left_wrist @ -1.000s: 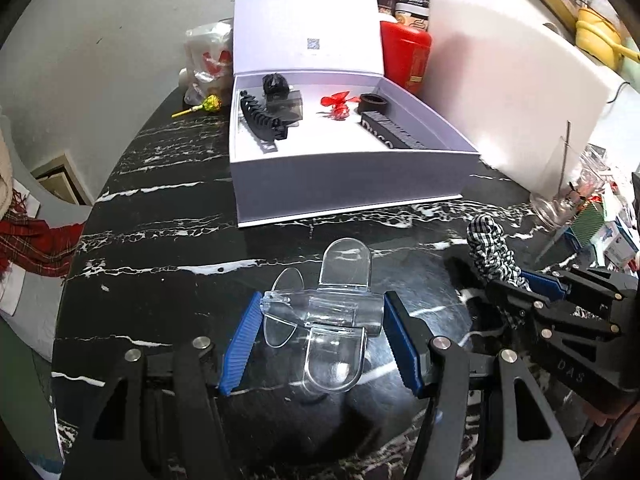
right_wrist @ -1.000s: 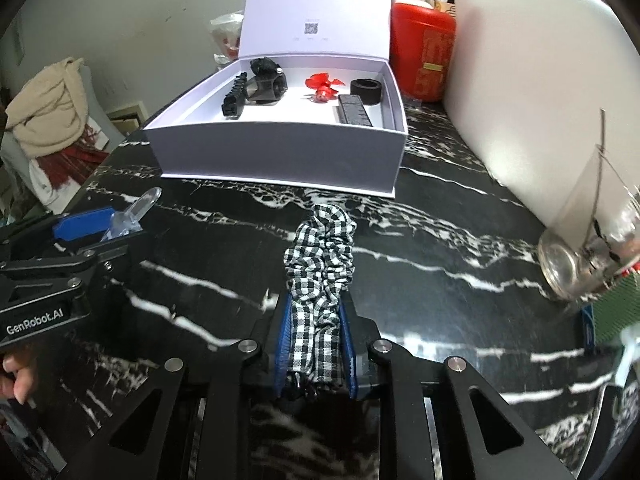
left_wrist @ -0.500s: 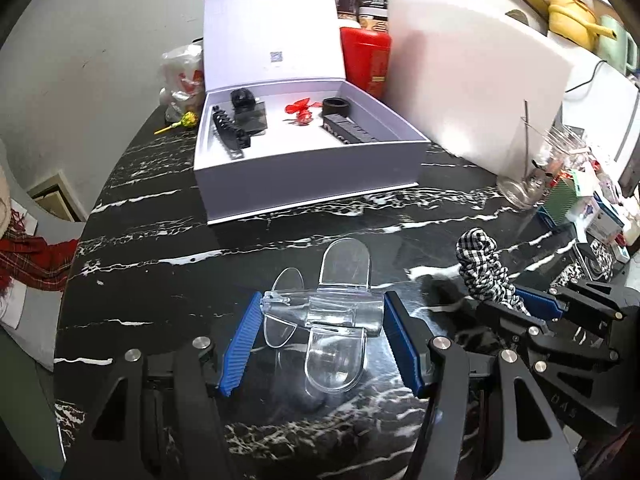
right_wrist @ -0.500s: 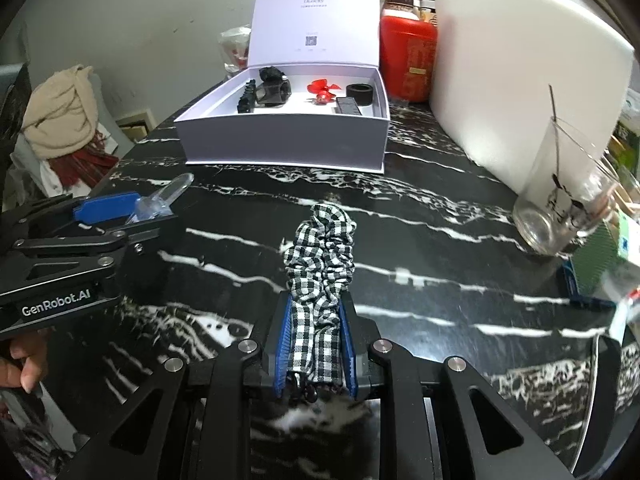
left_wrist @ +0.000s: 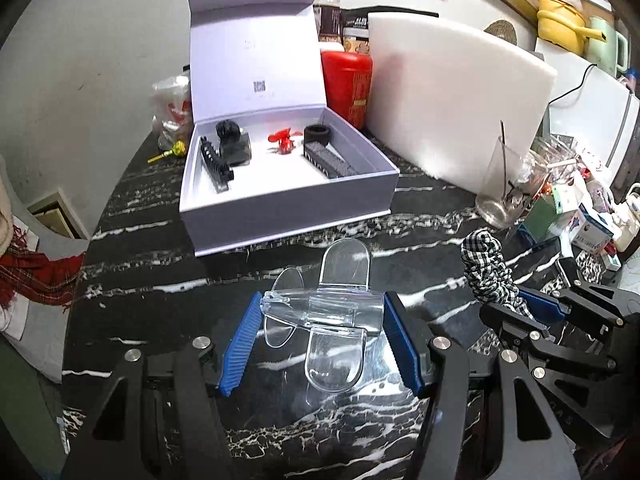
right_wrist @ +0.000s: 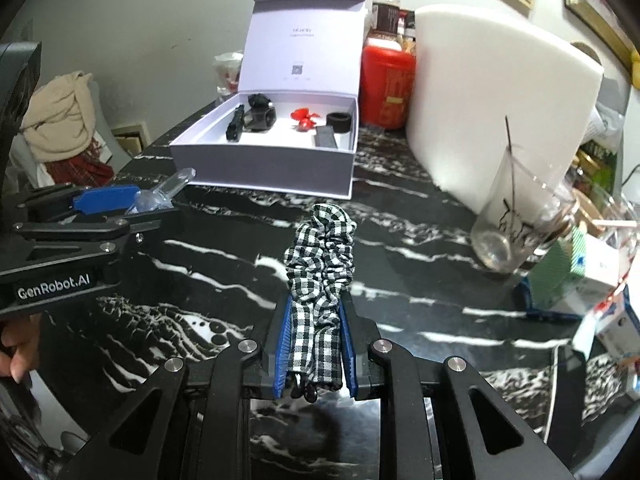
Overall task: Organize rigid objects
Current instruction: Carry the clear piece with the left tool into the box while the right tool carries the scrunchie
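Observation:
My left gripper is shut on a clear plastic toy plane and holds it above the black marble table. My right gripper is shut on a black-and-white checked scrunchie, also above the table. An open white box stands ahead at the back; it holds a black comb-like piece, a black block, a red propeller, a black ring and a dark bar. The box also shows in the right wrist view, with the left gripper at the left.
A white board leans behind the box at the right, next to a red canister. A glass with a stick stands at the right, with small cartons beyond. A plastic bag and a lollipop lie left of the box.
Both grippers have pulled back and risen away from the box, which now looks smaller and farther. Each keeps its hold on its object.

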The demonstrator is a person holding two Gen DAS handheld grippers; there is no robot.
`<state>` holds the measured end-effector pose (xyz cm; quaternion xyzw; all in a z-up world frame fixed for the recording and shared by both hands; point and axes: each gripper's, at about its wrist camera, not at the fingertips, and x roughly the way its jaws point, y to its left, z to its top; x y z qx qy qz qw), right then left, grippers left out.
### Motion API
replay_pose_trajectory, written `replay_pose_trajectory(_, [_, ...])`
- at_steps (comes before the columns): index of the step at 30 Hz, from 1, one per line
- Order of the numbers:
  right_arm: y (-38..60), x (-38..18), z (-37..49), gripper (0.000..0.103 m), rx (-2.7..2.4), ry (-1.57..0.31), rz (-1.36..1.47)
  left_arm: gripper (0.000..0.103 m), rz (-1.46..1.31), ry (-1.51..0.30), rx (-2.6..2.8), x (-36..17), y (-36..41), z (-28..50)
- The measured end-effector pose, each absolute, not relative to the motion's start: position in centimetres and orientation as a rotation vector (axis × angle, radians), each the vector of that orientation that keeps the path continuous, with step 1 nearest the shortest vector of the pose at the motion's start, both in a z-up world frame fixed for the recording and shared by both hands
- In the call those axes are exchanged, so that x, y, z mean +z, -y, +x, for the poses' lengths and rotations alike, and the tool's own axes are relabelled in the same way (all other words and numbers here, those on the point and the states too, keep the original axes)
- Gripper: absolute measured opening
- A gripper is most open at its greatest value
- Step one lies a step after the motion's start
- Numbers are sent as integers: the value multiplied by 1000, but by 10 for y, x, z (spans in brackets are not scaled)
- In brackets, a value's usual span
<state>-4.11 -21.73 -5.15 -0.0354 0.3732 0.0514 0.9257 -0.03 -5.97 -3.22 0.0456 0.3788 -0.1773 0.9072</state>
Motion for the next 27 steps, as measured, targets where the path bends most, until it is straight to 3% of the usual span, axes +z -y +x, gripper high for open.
replay_pose_trajectory(27, [212, -11, 24, 22, 197, -694, -118, 60, 86, -733, -338, 6, 58, 66])
